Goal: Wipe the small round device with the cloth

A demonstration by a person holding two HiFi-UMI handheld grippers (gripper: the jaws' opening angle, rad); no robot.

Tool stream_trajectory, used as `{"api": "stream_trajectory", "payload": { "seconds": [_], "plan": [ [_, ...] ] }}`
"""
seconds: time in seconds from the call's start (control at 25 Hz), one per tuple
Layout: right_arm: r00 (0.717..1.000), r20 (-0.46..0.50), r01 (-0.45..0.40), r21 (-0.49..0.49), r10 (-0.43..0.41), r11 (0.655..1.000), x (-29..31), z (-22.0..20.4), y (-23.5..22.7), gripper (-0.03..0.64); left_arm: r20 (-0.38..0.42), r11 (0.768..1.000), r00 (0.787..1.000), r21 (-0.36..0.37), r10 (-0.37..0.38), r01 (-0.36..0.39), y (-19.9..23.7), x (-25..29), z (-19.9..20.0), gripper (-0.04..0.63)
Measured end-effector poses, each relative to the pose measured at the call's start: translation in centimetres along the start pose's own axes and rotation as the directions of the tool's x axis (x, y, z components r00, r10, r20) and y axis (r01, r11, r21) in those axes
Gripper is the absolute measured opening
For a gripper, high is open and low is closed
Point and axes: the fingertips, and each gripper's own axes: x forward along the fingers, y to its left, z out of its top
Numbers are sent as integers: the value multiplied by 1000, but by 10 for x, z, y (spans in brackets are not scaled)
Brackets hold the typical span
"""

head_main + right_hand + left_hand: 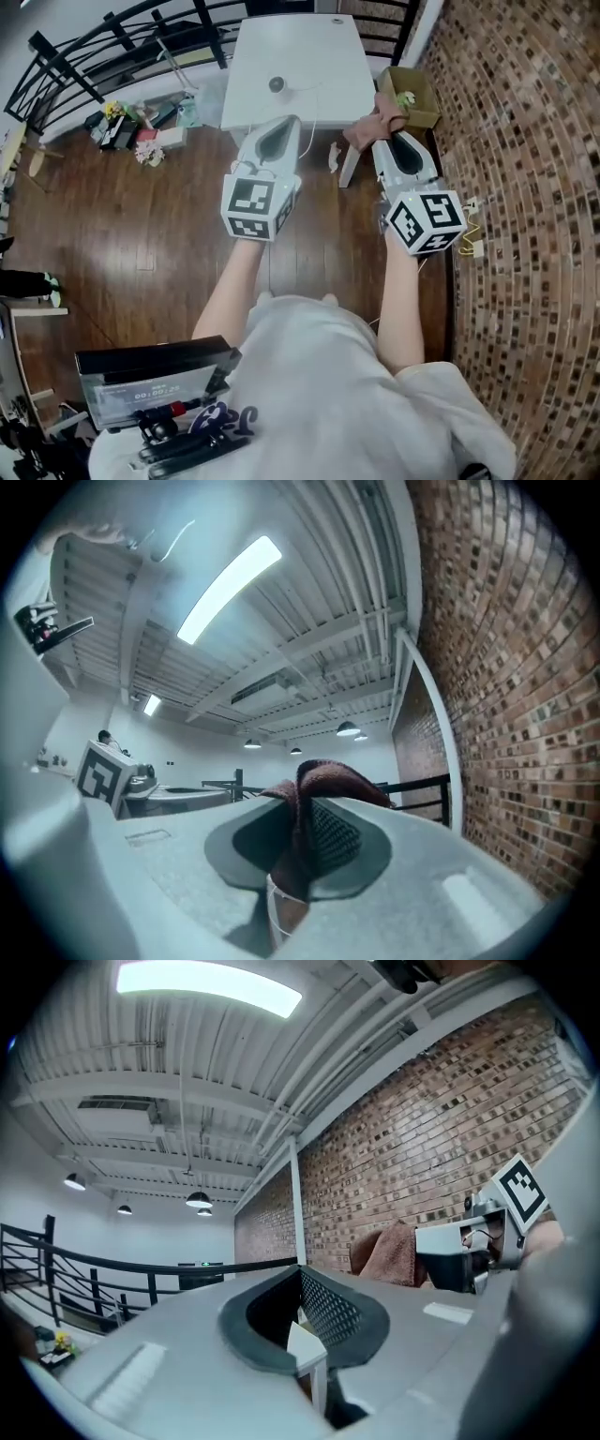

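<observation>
Evidently the right gripper [382, 129] clenches the cloth [328, 778] in its fingers to wipe the small round device [277, 84] on the tabletop [323, 47] ahead; left gripper [291, 122] fingers closed, empty.

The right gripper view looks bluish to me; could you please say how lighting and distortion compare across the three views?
Right gripper view: cool cast, a bright ceiling strip, the cloth slightly soft. Left gripper view: warmer, a ceiling panel blown out, dark corners. Head view: even light, brick wall bowed by the fisheye.
</observation>
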Motion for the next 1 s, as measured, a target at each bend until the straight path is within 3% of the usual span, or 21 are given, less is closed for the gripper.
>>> {"api": "stream_trajectory", "payload": {
  "seconds": [0.4,0.64,0.88,1.0],
  "plan": [
    [998,-50,-48,-26,47,998,48,-4,64,38,29,998,998,2,60,-60,58,-31,2,17],
    [998,-58,-31,-29,29,999,65,4,65,40,33,994,994,-18,104,-103,88,-32,6,17],
    [1000,-16,-11,-51,10,999,47,11,54,40,53,993,991,-19,119,-119,73,-41,3,17],
    [1000,-13,-17,-57,17,998,35,2,63,40,70,992,991,-65,117,-112,64,-57,0,17]
  ]
}}
